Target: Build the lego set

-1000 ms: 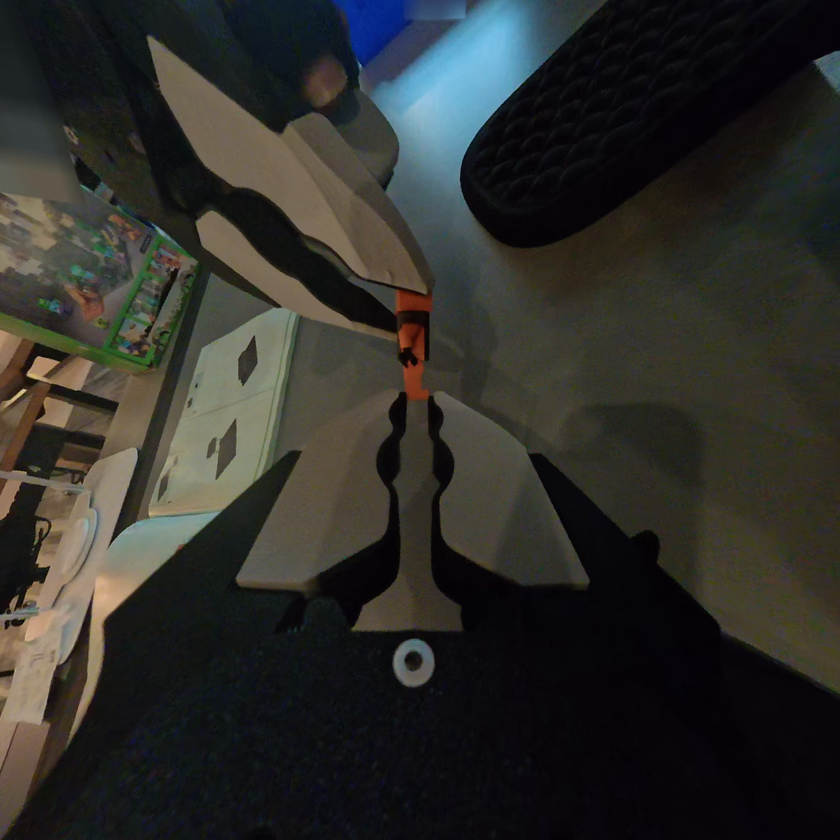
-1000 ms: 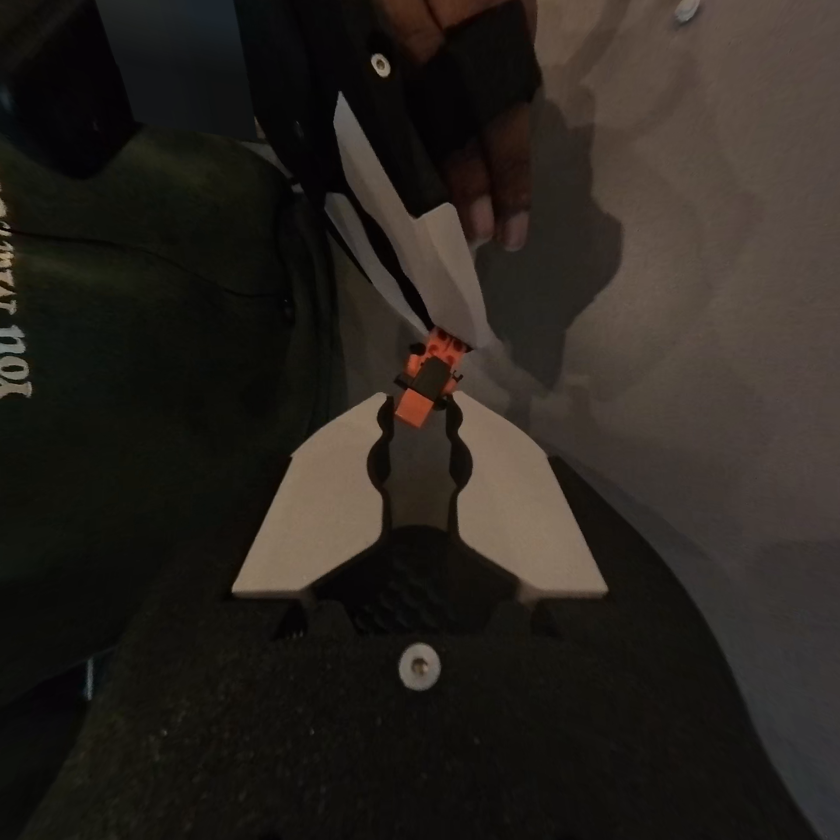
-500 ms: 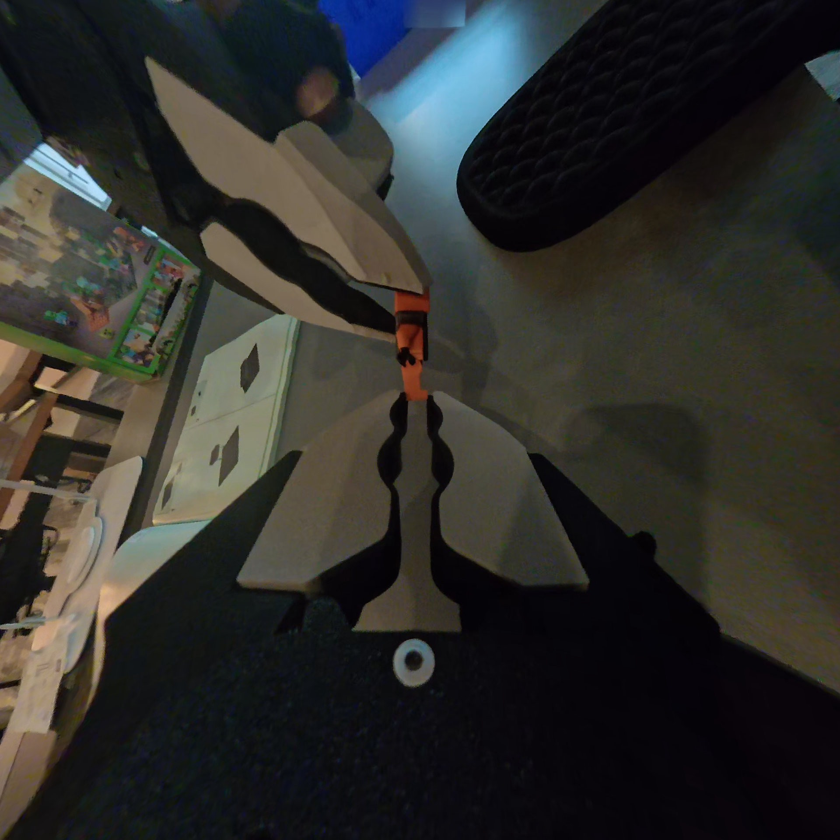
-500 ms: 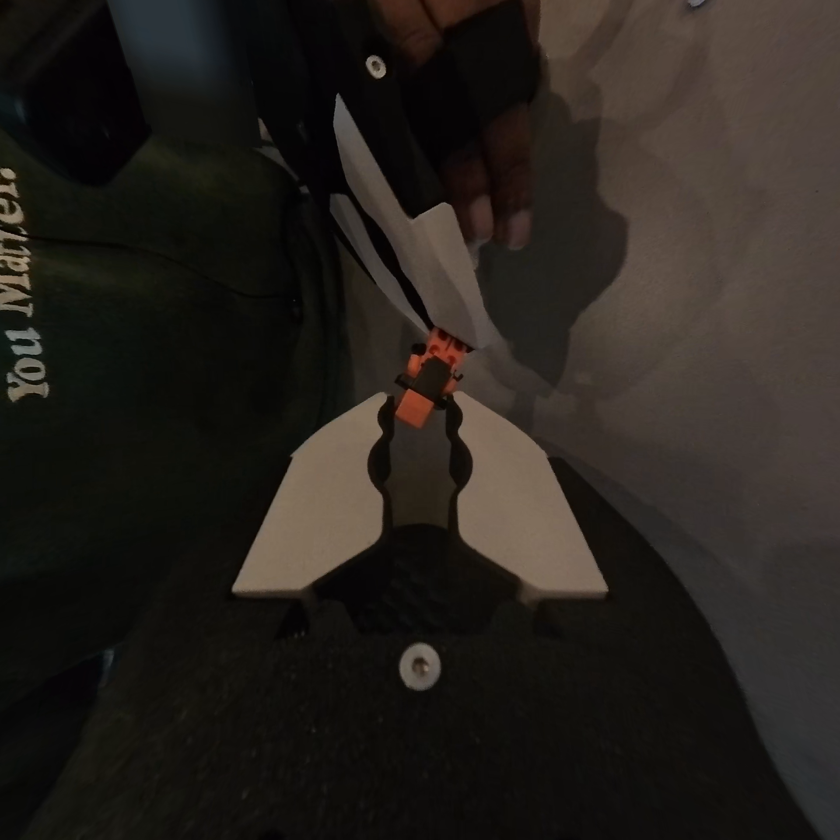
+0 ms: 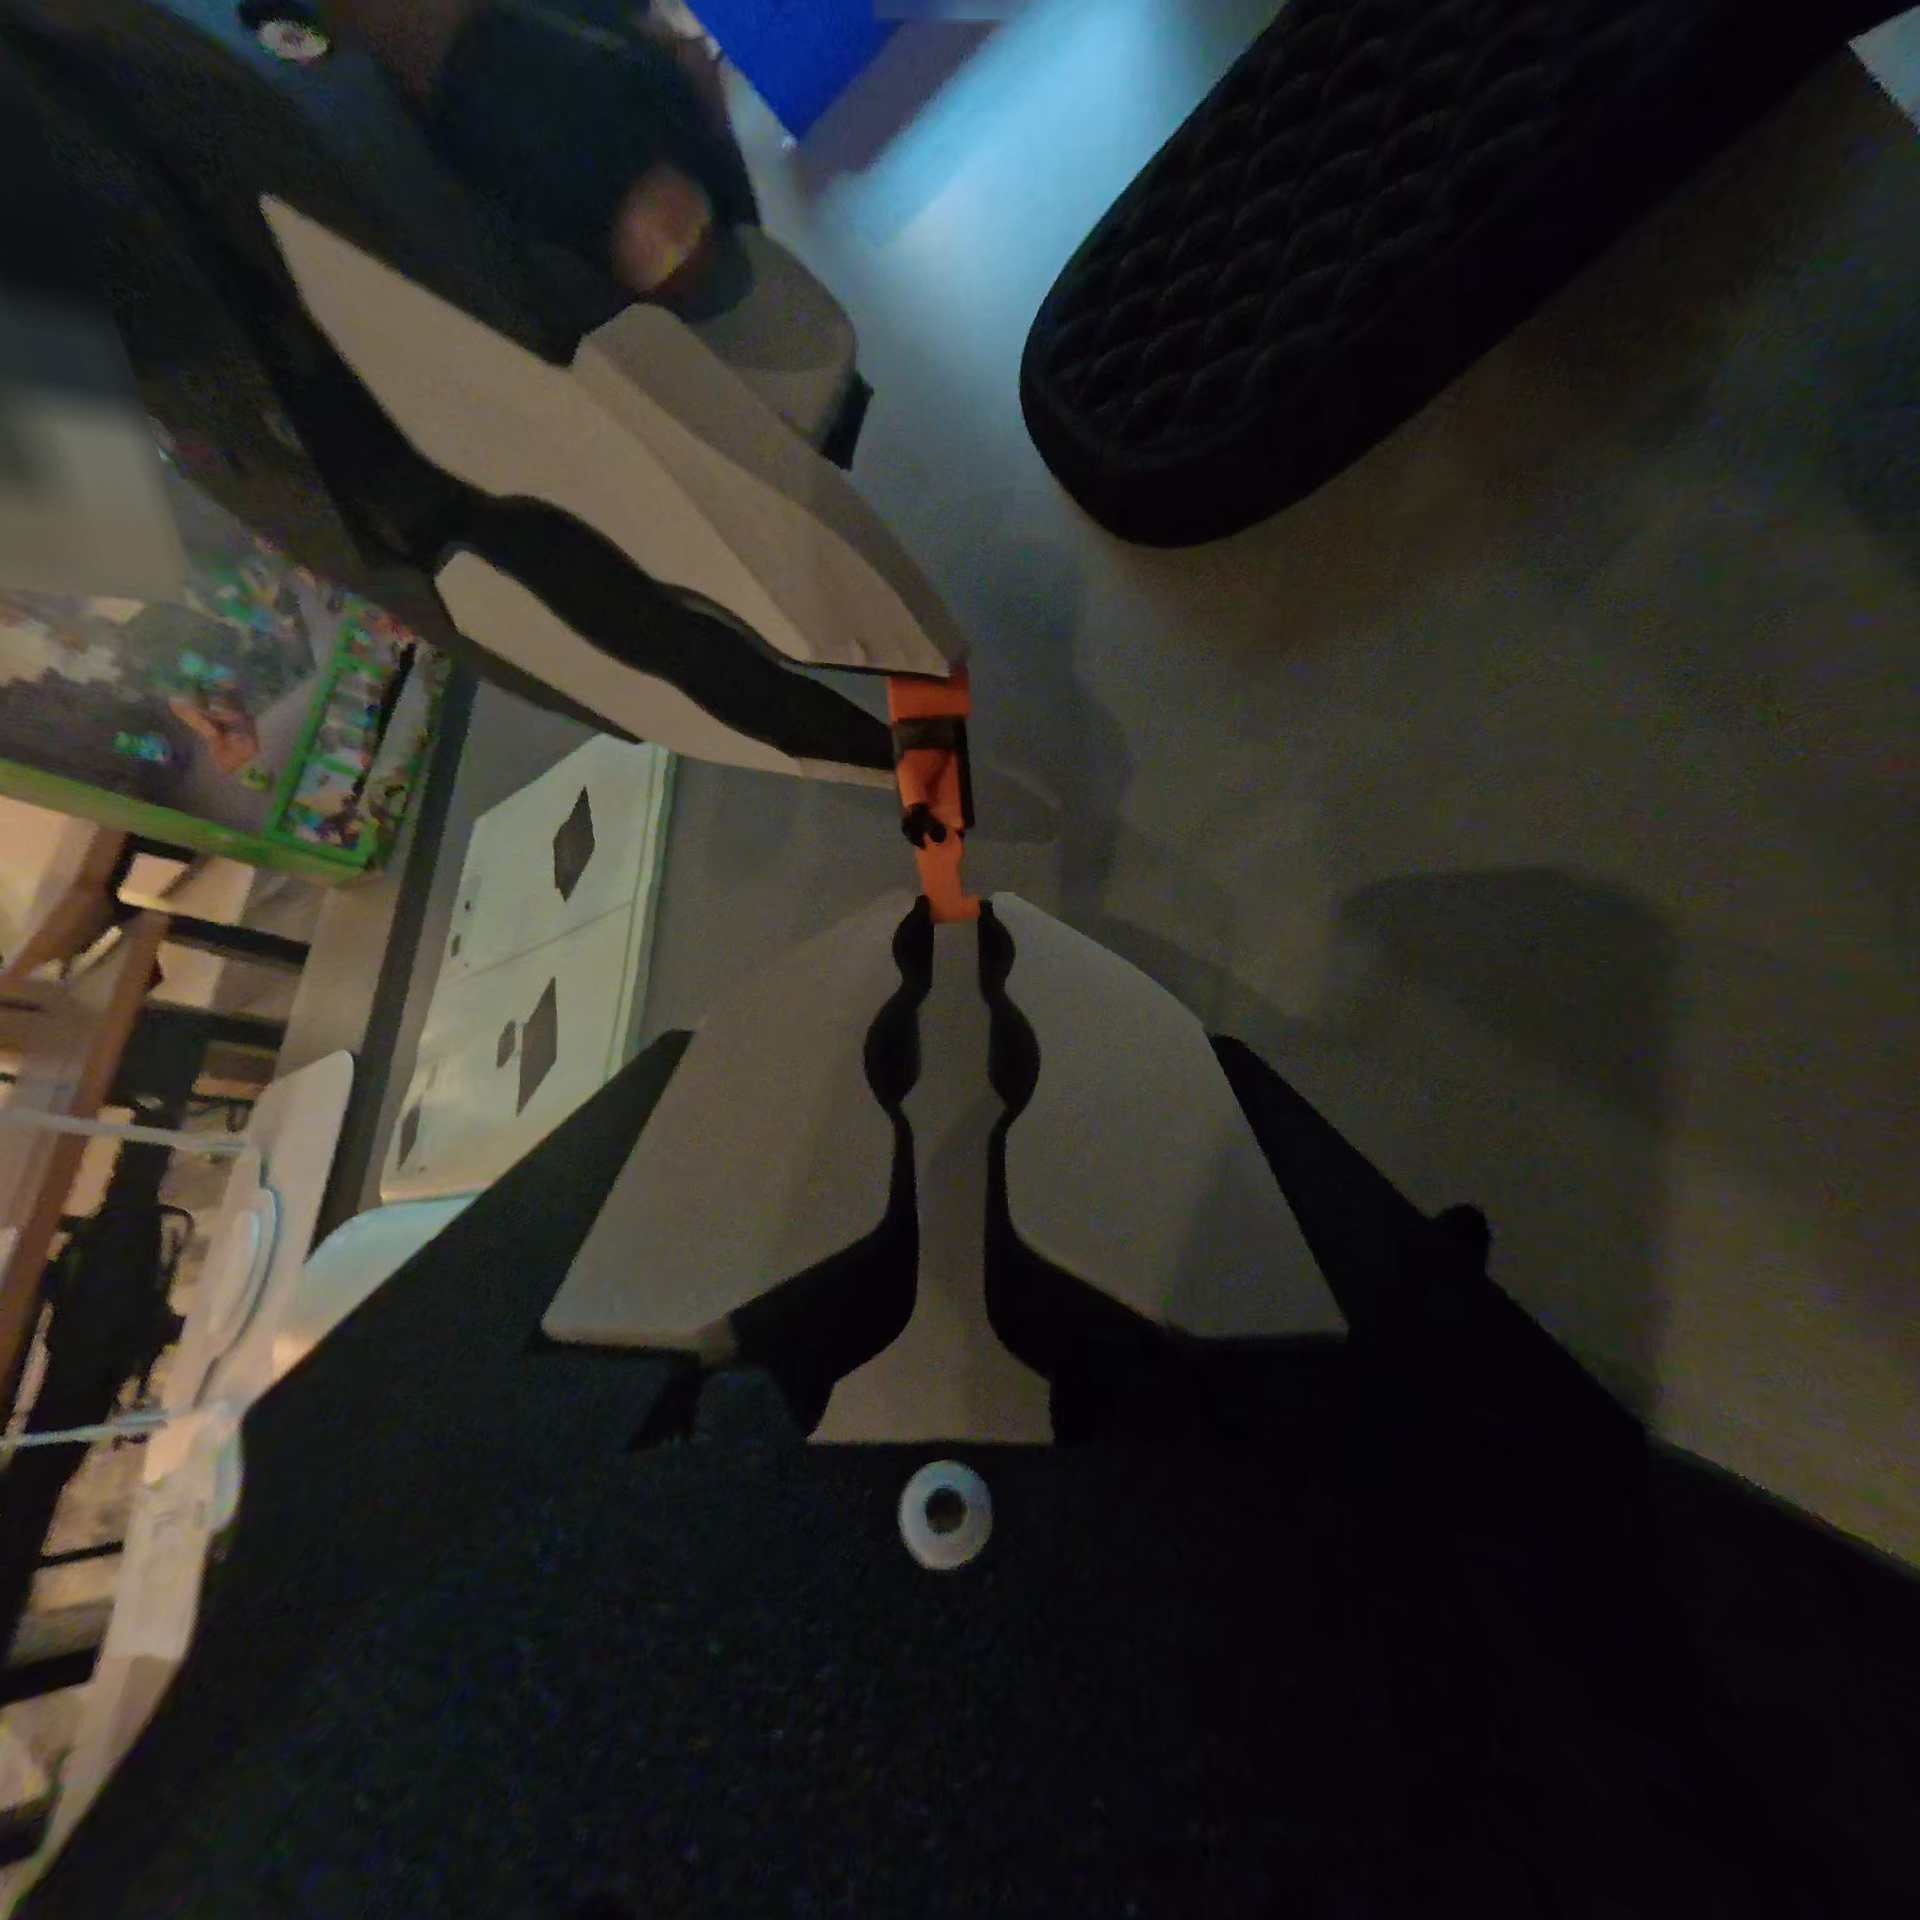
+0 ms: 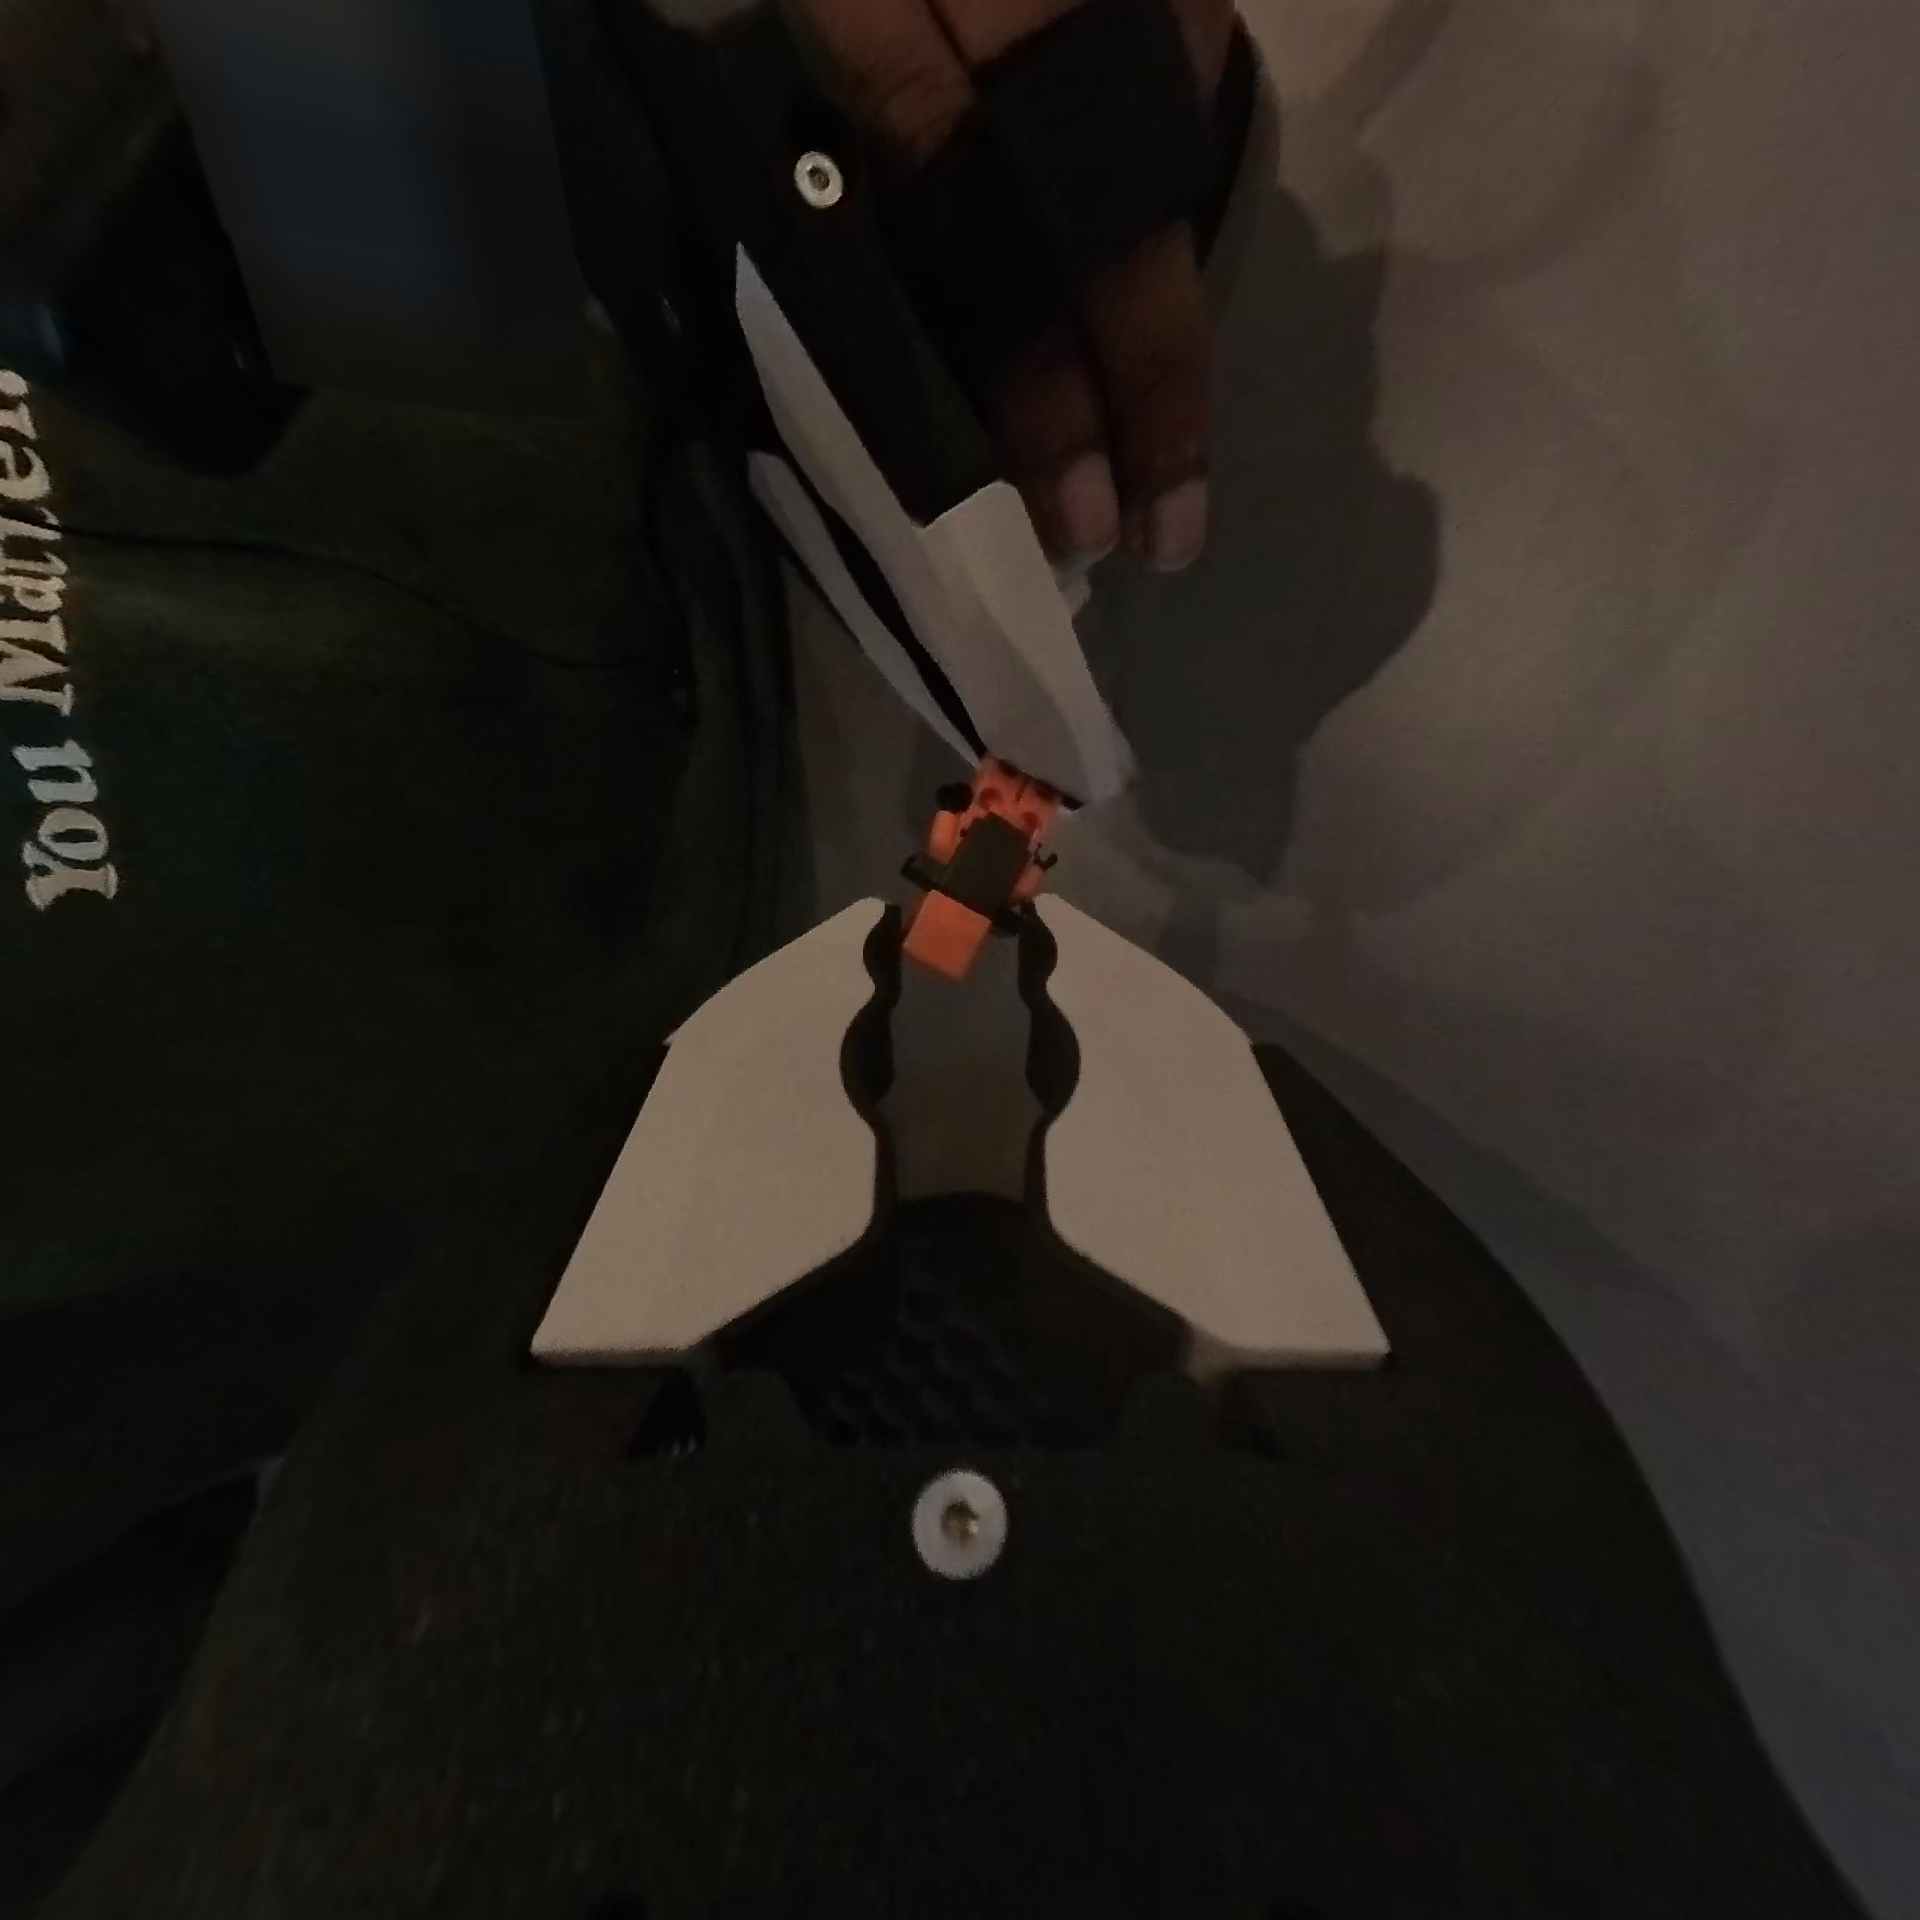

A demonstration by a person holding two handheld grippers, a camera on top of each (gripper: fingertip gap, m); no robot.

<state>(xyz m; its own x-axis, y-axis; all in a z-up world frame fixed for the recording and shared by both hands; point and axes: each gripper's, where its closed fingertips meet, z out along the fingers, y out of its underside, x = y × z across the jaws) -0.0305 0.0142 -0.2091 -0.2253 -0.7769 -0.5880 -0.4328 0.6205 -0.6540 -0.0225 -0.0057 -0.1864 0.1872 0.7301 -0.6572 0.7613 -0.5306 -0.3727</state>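
A small orange and black lego piece (image 5: 935,790) is held in the air between both grippers. In the left wrist view my left gripper (image 5: 951,906) is shut on its lower orange end. The right gripper (image 5: 925,717) comes in from the upper left and pinches its top end. In the right wrist view my right gripper (image 6: 956,920) has the orange and black lego piece (image 6: 971,883) between its fingertips. The left gripper (image 6: 1039,774) reaches down from above onto its studded far end. A gloved hand (image 6: 1091,395) holds that gripper.
A grey table surface (image 5: 1455,831) lies under the grippers. A black textured object (image 5: 1403,260) lies at the upper right. A lego box (image 5: 208,717) and a white sheet with black diamond marks (image 5: 540,966) are at the left. A person's dark green shirt (image 6: 364,831) fills the left of the right wrist view. Less than 4 cm separates the two grippers' tips.
Almost nothing: both grippers keep hold of the orange piece in the same pose. The views have only drifted slightly.
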